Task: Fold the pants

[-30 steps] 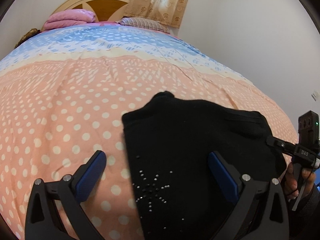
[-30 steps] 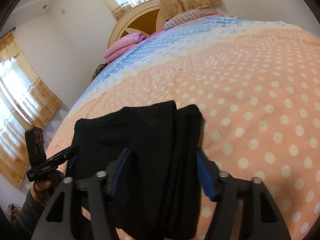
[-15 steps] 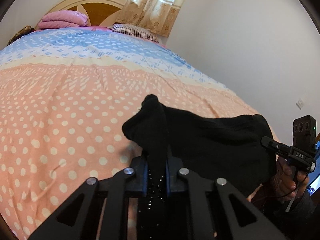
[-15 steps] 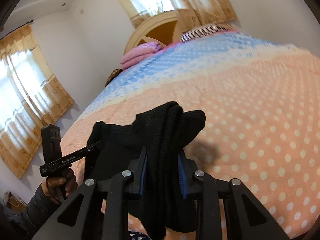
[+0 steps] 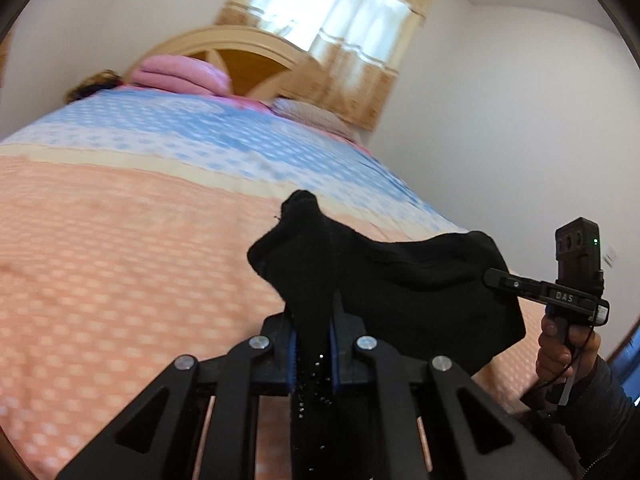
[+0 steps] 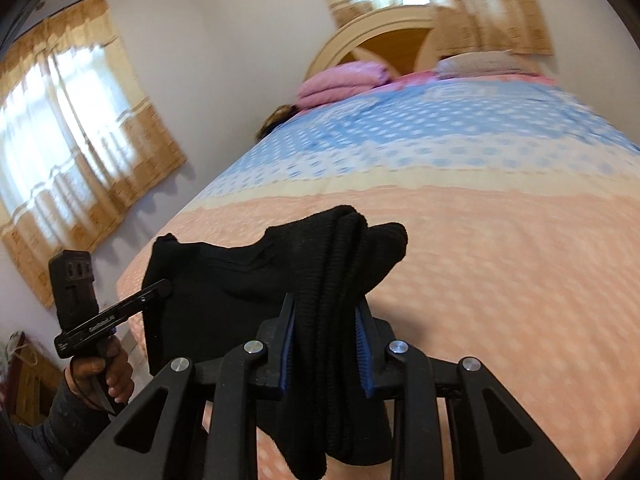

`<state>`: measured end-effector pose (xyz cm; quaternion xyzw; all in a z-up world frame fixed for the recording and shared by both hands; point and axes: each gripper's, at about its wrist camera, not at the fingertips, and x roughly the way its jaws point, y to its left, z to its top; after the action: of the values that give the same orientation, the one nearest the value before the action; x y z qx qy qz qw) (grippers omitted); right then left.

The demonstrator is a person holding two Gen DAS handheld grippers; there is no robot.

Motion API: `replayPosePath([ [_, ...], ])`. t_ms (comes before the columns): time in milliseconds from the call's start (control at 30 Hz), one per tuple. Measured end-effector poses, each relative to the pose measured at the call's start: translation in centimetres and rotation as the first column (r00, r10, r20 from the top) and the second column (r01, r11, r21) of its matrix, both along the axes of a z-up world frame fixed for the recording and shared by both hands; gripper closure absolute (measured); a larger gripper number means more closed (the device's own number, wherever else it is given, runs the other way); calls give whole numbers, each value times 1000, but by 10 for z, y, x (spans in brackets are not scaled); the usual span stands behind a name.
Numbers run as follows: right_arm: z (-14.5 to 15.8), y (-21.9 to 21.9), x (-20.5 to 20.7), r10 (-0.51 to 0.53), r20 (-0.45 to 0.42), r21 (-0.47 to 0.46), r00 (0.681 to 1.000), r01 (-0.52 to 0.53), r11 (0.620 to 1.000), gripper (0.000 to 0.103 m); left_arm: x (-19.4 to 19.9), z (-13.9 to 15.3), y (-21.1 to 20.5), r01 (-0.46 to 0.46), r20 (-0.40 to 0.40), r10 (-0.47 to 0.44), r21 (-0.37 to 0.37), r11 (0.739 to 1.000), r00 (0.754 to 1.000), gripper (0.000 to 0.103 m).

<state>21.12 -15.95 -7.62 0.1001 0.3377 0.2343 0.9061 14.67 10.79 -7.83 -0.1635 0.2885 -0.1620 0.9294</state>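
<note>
Left wrist view: we see our left gripper (image 5: pixel 314 354) with its jaws clamped narrow on a bunched corner of the black knit pants (image 5: pixel 400 292); small sparkling studs show on the cloth right at the pinch.
Right wrist view: our right gripper (image 6: pixel 326 354) has its jaws closed on a thicker, ribbed wad of the same pants (image 6: pixel 248 280), several layers deep, which is why they stand wider than the left pair.
Jaw motion: the right jaws have just been closing, with the ribbed cloth between them; the left are fully pinched.
Where the pants are: held up off the near part of the peach polka-dot bedspread (image 5: pixel 120 260), slung between our two grippers, with loose cloth hanging below each pinch.
Why held so: we judge a two-corner grip keeps one edge taut, so the cloth can be carried over as a single flap.
Step in hand: likely lifting the near end to fold it toward the far side.
Far end of bed: pink folded blanket (image 6: pixel 344 82) and a wooden arched headboard (image 6: pixel 384 36), well apart from the pants.
Risk: the left pinch holds little cloth and could slip.
</note>
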Motion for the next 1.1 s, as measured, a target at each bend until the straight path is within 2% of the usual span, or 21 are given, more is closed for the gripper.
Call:
replayPosePath([
  [200, -16, 84, 51, 145, -47, 16, 988, -144, 989, 76, -16, -5, 63, -163, -12, 164, 37, 986, 986, 90],
  [367, -53, 133, 79, 205, -131, 35, 970, -203, 979, 76, -25, -36, 101, -257, -82, 262, 70, 964, 961, 90],
  [467, -76, 130, 91, 176, -180, 54, 968, -169, 984, 73, -19, -63, 102, -275, -141, 290, 114, 955, 947, 85],
  [500, -82, 124, 95, 167, -194, 83, 967, -153, 985, 69, -18, -70, 99, -288, -146, 309, 145, 946, 940, 80],
  [567, -88, 120, 99, 168, -211, 120, 963, -145, 982, 68, -16, -75, 92, -311, -139, 341, 200, 929, 930, 66],
  [700, -87, 121, 94, 163, -196, 90, 967, -148, 985, 66, -17, -74, 80, -315, -103, 357, 288, 904, 928, 63],
  [867, -90, 115, 93, 141, -203, 93, 969, -125, 988, 63, -25, -72, 83, -343, -83, 388, 327, 881, 918, 51],
  [967, -91, 112, 91, 126, -205, 86, 971, -110, 990, 62, -27, -71, 83, -349, -66, 395, 351, 869, 916, 50],
  [1100, -89, 111, 87, 105, -202, 71, 974, -92, 993, 59, -33, -71, 82, -345, -64, 388, 347, 872, 919, 50],
])
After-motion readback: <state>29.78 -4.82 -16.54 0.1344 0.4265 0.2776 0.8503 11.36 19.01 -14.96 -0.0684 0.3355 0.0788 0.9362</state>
